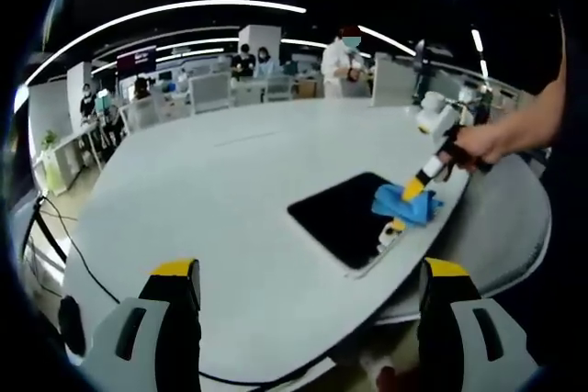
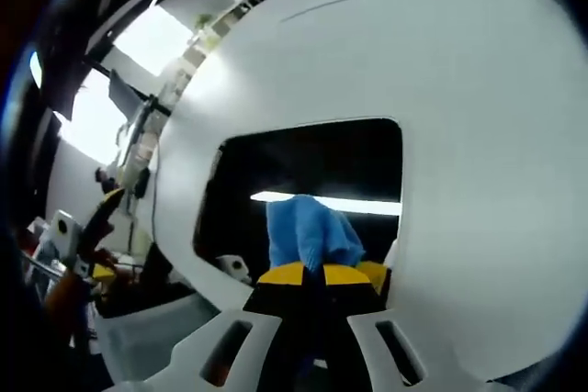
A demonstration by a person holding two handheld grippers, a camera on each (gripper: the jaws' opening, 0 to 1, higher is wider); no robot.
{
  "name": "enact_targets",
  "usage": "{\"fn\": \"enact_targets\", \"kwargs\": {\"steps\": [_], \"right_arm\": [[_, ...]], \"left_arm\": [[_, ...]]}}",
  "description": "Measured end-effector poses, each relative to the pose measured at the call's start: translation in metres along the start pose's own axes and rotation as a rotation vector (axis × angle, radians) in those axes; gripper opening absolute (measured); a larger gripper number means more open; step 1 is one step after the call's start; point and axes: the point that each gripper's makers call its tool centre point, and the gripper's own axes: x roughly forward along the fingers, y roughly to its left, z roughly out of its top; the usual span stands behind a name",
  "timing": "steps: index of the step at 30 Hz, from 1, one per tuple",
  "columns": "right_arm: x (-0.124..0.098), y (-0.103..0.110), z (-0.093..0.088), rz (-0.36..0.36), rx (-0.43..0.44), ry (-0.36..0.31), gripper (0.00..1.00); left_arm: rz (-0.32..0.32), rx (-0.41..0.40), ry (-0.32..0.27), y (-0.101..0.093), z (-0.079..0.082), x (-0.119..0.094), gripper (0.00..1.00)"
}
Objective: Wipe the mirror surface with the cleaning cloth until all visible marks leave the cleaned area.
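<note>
A dark rectangular mirror [image 1: 344, 216] lies flat on the white table [image 1: 220, 190], near its right edge. The right gripper [image 1: 411, 199], held by a person's hand [image 1: 482, 142], is shut on a blue cleaning cloth [image 1: 404, 204] that rests on the mirror's right part. In the right gripper view the blue cloth [image 2: 310, 231] bunches up just beyond my shut yellow-tipped right gripper [image 2: 312, 274], pressed on the dark mirror [image 2: 303, 167], which reflects a strip of ceiling light. My left gripper [image 1: 312, 273] hangs open over the table's near edge, well short of the mirror, holding nothing.
A black cable [image 1: 73, 245] runs along the table's left edge. Several people [image 1: 344, 61] stand by desks and chairs beyond the far side of the table. In the right gripper view the left gripper [image 2: 87, 236] shows at the left, off the table edge.
</note>
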Motion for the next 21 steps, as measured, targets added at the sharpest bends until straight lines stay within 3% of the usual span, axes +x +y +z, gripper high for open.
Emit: {"fn": "enact_targets", "kwargs": {"steps": [8, 15, 21], "right_arm": [[-0.003, 0.003, -0.011, 0.005, 0.001, 0.011, 0.0], [-0.004, 0.005, -0.012, 0.005, -0.001, 0.019, 0.0], [-0.002, 0.005, -0.012, -0.015, -0.091, 0.026, 0.0]], "left_arm": [[-0.032, 0.012, 0.023, -0.01, -0.004, 0.009, 1.0], [-0.036, 0.014, 0.015, -0.006, 0.005, 0.014, 1.0], [-0.033, 0.013, 0.02, -0.003, 0.007, 0.014, 1.0]]}}
